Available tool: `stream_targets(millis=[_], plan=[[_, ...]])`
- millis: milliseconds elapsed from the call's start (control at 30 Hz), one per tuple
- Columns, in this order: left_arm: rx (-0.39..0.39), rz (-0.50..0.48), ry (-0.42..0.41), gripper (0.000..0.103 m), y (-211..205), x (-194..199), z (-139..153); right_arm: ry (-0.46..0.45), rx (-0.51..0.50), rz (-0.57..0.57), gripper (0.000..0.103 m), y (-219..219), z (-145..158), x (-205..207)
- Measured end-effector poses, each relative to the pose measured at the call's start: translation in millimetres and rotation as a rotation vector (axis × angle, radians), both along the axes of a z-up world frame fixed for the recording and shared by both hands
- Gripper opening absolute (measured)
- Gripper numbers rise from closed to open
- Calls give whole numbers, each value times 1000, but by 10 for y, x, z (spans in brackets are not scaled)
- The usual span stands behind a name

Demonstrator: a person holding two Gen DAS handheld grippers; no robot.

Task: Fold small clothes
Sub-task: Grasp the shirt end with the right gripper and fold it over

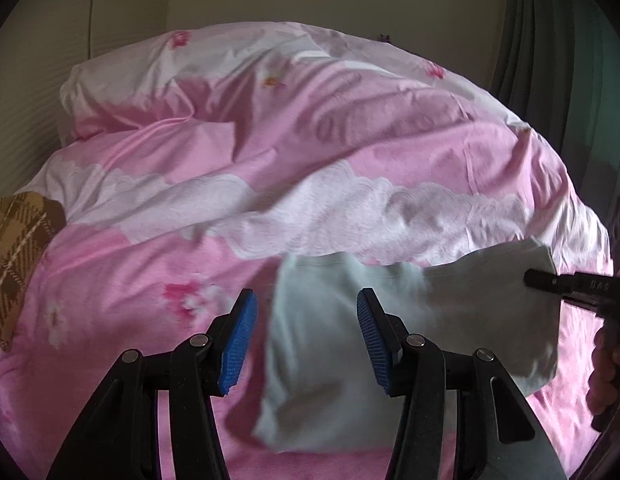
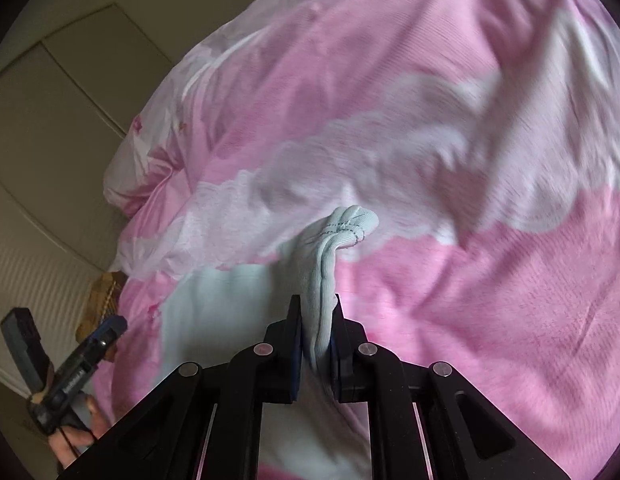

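A small pale mint-white garment lies on the pink bedding in front of me. My left gripper is open and empty, its blue pads hovering over the garment's left part. My right gripper is shut on a bunched edge of the garment, lifting it off the bed. In the left wrist view the right gripper pinches the garment's raised right corner. The left gripper also shows at the lower left of the right wrist view.
A rumpled pink and white floral duvet covers the bed. A brown plaid cushion lies at the left edge. A beige wall with cupboard doors stands behind, and dark curtains hang at the right.
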State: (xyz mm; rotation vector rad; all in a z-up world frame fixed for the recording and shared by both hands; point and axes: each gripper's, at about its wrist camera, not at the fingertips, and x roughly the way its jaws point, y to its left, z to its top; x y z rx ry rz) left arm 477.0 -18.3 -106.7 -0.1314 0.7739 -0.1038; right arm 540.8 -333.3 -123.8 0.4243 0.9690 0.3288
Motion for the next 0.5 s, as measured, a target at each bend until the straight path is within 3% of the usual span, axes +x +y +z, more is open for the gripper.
stream_targets(millis=[267,500], plan=[[-40,42,5,52,669,-177,66,58,-116,51,12,832,388,107],[-57,109,18,53,1380,-282,11,142,-212,34,12,1756,137,324]])
